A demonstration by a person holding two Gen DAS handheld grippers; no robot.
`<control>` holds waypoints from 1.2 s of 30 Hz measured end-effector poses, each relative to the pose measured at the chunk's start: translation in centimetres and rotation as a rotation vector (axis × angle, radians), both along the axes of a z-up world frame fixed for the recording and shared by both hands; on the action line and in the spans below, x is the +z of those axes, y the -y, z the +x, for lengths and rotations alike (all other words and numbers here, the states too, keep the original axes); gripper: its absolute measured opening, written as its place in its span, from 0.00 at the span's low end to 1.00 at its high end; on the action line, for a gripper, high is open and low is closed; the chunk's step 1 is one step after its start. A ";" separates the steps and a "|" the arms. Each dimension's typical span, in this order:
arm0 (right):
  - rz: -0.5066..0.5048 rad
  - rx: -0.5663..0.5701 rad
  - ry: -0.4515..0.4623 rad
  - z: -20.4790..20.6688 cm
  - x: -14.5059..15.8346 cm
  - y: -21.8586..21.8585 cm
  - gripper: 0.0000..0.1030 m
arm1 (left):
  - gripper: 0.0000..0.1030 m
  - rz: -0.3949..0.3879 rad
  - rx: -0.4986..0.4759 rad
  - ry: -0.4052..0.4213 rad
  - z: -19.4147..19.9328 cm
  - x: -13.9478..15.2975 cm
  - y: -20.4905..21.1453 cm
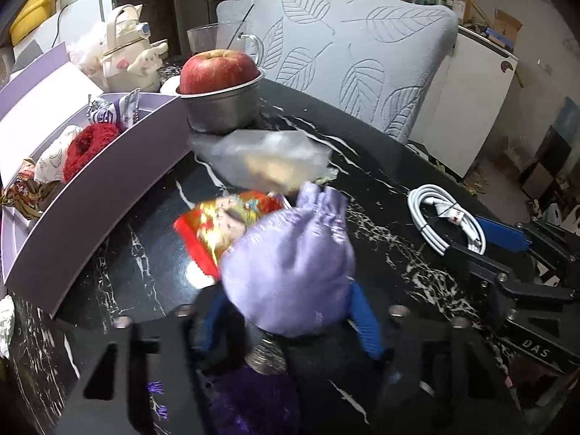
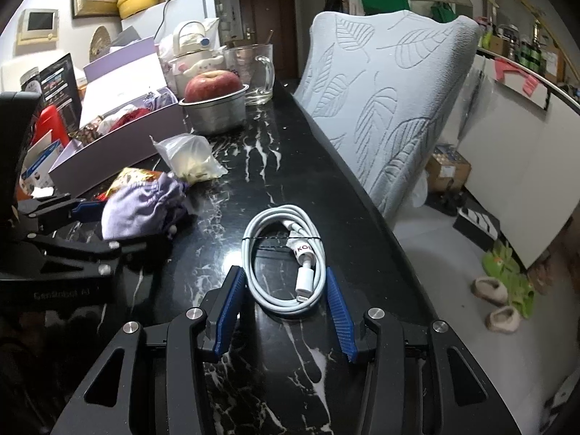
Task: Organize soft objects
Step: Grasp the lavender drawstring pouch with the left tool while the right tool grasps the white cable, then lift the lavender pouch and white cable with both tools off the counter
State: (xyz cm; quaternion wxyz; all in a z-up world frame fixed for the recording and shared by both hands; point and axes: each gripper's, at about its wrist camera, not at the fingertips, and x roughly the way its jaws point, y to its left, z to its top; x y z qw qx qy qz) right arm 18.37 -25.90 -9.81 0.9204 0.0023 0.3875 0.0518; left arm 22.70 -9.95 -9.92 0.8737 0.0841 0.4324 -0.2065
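My left gripper (image 1: 290, 311) is shut on a lilac drawstring pouch (image 1: 290, 268) and holds it just above the black marble table (image 1: 362, 166); the pouch also shows in the right wrist view (image 2: 141, 206). A red and gold snack packet (image 1: 221, 228) and a clear plastic bag (image 1: 268, 159) lie just beyond it. A lilac box (image 1: 108, 177) at the left holds a red yarn ball (image 1: 87, 148) and wrappers. My right gripper (image 2: 284, 290) is open, its blue fingers on either side of a coiled white cable (image 2: 286, 253) on the table.
A metal bowl (image 1: 224, 108) with a red apple (image 1: 217, 72) stands behind the plastic bag, with a glass mug (image 2: 253, 72) and a plush toy (image 1: 127, 54) further back. A leaf-patterned cushioned chair back (image 1: 355, 50) lines the table's far edge.
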 end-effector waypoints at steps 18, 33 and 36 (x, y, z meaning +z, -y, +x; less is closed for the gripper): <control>-0.018 0.053 -0.042 -3.6 0.3 -2.1 0.43 | 0.47 -0.111 -0.044 -0.115 -5.3 0.7 -4.4; -0.023 -0.039 0.021 -2.5 -0.3 -3.2 0.76 | 0.47 -0.107 -0.022 -0.083 -6.1 0.6 -5.2; -0.027 -0.039 0.034 -2.2 -0.5 -3.4 0.80 | 0.47 -0.112 -0.021 -0.085 -5.8 0.6 -5.4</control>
